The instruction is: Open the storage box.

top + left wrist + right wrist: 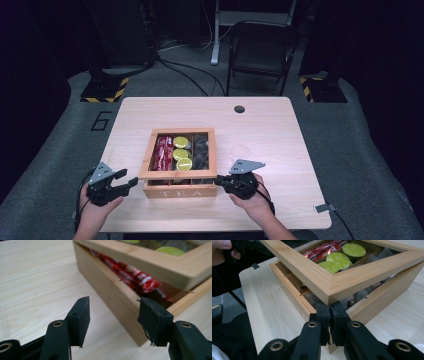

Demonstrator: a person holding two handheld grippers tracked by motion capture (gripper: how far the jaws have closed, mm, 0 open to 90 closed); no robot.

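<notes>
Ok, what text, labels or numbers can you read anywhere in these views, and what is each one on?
"TEA": front wall of the wooden box, high view.
"6": on the grey floor left of the table.
Red packets in the box: white print, too blurred to read.
Green-lidded pods: faint print, too small to read.

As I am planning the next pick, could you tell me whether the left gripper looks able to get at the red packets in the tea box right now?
Probably not yet: the left gripper faces the box's side wall, and the glass-paned lid stands only partly raised over the red packets.
</notes>
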